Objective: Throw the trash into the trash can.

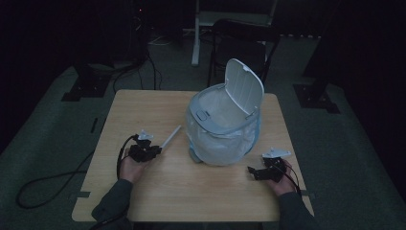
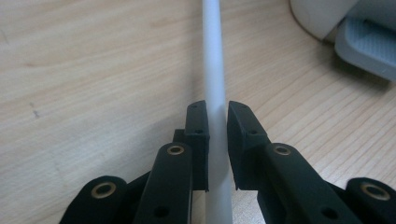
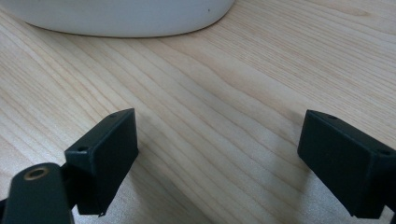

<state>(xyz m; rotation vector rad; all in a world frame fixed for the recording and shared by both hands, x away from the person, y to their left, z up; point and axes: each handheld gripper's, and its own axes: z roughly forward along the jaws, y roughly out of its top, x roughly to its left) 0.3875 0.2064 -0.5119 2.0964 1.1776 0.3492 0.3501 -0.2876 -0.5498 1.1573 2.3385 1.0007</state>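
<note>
A small white bin (image 1: 225,124) lined with a clear bag stands right of the table's middle, its lid (image 1: 245,86) tipped up and back. A thin white rod (image 1: 171,137) lies slanted on the wood to the bin's left. My left gripper (image 1: 155,149) is shut on the rod's near end. In the left gripper view the rod (image 2: 214,56) runs straight up between the two black pads of that gripper (image 2: 217,116), with the bin's foot (image 2: 369,46) at the top right. My right gripper (image 1: 253,171) rests open and holds nothing by the bin's near right side. In its own view that gripper (image 3: 219,140) has wide jaws over bare wood, with the bin (image 3: 121,16) just ahead.
The wooden table (image 1: 191,191) has bare room along its near edge and on its left half. A dark chair (image 1: 242,43) stands behind the far edge. A black cable (image 1: 48,184) loops on the floor at the left.
</note>
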